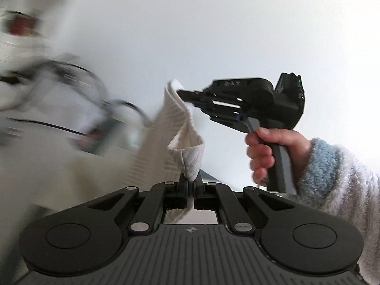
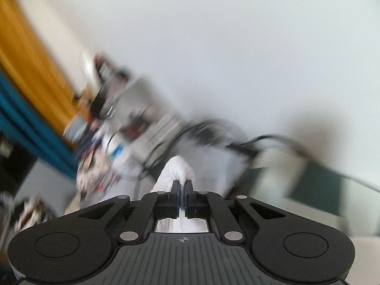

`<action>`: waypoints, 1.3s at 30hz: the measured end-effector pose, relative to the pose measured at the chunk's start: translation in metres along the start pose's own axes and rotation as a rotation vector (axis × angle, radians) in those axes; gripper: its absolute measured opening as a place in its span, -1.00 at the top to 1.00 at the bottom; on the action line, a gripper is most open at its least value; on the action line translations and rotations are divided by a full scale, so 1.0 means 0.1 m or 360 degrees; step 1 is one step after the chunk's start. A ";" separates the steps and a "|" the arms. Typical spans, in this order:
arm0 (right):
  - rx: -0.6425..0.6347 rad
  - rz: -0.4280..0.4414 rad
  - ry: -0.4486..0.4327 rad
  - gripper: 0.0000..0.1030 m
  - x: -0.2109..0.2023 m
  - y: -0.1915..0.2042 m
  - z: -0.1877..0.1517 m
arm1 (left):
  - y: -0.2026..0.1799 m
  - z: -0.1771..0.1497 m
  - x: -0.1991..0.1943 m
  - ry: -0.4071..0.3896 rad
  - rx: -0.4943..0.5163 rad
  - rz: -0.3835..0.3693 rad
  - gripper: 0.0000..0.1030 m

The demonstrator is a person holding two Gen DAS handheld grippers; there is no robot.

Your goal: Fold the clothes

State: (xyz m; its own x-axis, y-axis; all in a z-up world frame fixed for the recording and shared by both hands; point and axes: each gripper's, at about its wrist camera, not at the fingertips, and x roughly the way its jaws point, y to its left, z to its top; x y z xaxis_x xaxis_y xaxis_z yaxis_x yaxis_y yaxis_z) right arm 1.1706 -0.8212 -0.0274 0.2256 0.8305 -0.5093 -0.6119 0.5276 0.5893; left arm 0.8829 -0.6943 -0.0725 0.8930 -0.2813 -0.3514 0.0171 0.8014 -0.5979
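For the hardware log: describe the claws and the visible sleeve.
Both claws, left claw and right claw, are matte black with paired linkage arms, silver rivets, round caps and a ribbed grey deck bearing a small crosshair mark. The sleeve is fluffy, pale with a blue cuff.

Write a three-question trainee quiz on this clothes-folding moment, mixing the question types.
1. True or false: the left hand-held gripper is shut on the white ribbed garment.
2. Multiple choice: the right hand-held gripper grips the garment at A) its raised upper edge, B) a part lying flat on a table, C) nowhere.
3. Short answer: what covers the wrist of the hand that holds the right hand-held gripper?

Key: 1 true; 2 A; 3 a fluffy sleeve with a blue cuff.
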 end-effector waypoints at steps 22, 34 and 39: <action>0.0672 -0.0500 -0.0239 0.07 -1.90 -1.85 -1.59 | -0.98 -0.60 0.76 0.0720 0.0440 -0.0298 0.08; 0.0558 -0.0483 0.0048 0.03 -1.98 -1.32 -2.26 | -0.23 -0.66 0.35 0.0765 0.0480 0.0444 -0.06; 0.0483 -0.0470 0.0136 -0.30 -2.18 -1.19 -2.50 | -0.22 -0.78 0.24 0.0783 0.0457 0.0531 -0.10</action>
State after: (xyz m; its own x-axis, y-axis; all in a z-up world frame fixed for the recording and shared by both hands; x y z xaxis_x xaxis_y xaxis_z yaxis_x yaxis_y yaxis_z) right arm 1.0049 -1.1098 -0.1432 0.2861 0.6246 -0.7266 -0.2770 0.7799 0.5613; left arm 0.8688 -0.7605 -0.1241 0.5624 -0.1475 -0.8136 -0.0449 0.9771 -0.2082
